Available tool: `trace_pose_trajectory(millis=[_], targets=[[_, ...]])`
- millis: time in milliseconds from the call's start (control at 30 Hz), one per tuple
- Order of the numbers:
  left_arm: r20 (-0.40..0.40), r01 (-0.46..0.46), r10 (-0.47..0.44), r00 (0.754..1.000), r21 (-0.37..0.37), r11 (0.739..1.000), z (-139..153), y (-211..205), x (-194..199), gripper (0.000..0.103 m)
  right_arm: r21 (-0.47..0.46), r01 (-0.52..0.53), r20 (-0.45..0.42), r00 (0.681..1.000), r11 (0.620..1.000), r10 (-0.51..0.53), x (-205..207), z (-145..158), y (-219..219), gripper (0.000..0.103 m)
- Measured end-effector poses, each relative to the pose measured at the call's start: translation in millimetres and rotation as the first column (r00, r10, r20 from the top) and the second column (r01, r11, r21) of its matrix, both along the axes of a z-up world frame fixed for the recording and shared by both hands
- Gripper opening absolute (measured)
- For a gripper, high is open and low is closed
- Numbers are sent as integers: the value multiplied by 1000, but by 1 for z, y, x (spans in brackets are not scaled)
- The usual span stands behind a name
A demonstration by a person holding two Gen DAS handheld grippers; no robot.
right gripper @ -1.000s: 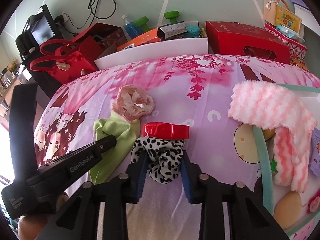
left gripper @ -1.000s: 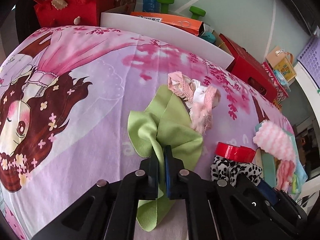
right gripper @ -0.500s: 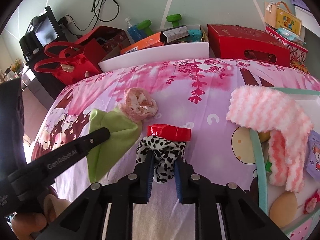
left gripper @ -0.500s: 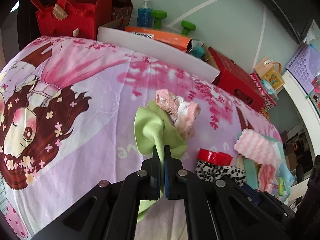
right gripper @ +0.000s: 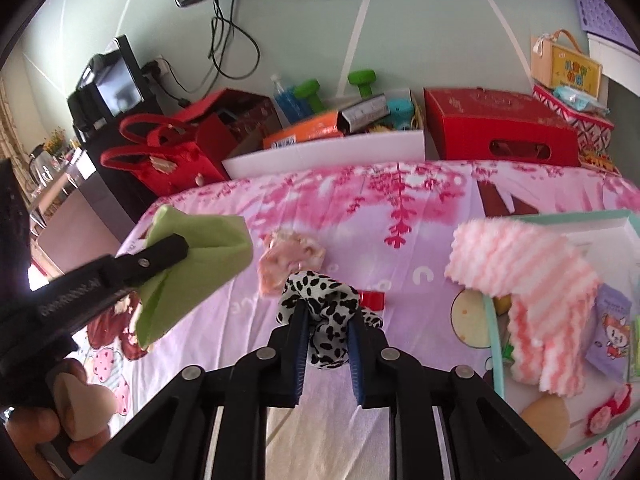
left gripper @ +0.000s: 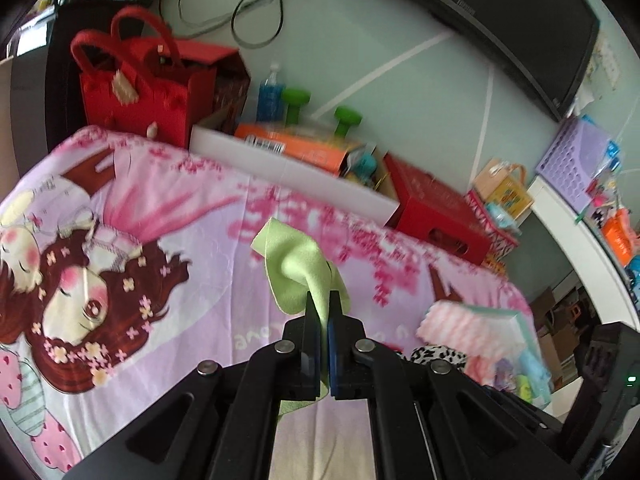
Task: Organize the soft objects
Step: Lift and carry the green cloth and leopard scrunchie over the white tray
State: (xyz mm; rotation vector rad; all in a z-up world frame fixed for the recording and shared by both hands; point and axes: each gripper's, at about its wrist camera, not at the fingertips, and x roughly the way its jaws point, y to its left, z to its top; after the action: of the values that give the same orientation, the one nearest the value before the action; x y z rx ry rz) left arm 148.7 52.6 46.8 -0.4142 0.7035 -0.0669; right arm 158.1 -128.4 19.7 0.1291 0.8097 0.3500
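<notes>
My left gripper (left gripper: 324, 300) is shut on a light green cloth (left gripper: 294, 268), which hangs off the bed cover; the same green cloth (right gripper: 192, 264) shows at the left of the right wrist view. My right gripper (right gripper: 328, 316) is shut on a black-and-white spotted fabric piece (right gripper: 320, 300), lifted above the cover. A crumpled pink lace piece (right gripper: 288, 260) lies on the cover just beyond it. A pink-and-white striped fluffy towel (right gripper: 524, 276) drapes over the rim of a mint-edged box (right gripper: 496, 344) at the right. A red tape roll (right gripper: 372, 300) sits behind the spotted fabric.
The bed is covered by a pink cartoon-print sheet (left gripper: 160, 240). Behind it stand a red felt bag (left gripper: 140, 92), a white box (left gripper: 288, 164) holding green dumbbells and a bottle, and a red carton (right gripper: 500, 128). A hand (right gripper: 76, 412) holds the left gripper's handle.
Both grippers have risen off the cover with their cloths. The right jaws closed tighter on the spotted fabric. The green cloth now hangs free, away from the pink lace piece.
</notes>
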Motion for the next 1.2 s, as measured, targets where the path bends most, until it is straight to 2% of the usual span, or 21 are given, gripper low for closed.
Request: trace_pose_trajectory(millis=[233,433,633,867,1000,1200], targets=[[95,7,-8,995,12,1000,29,-4,-16,2,12,13,23,1000,1000,-13,-4,9,-8,19],[100,27,-29,995,19,999,31,-16,-16,2,27,44,42,998,999,-45,-8,17,-22,19],[125,78,-82,989,38,996,38,-43,-15,2,34,134,58,989,990,-136,-10,24,-56,19],[140,173,-181,974,66,983,39,-90,-8,2,22,275,62,959,961,-276,-12,26,-111,19],[135,236,-245,960,79,969,37,-118,-4,2,-1,357,65,932,934,-356,-17,26,-142,19],[108,305,-316,943,109,946,28,-156,0,2,22,451,70,889,892,-452,-26,27,-184,19]])
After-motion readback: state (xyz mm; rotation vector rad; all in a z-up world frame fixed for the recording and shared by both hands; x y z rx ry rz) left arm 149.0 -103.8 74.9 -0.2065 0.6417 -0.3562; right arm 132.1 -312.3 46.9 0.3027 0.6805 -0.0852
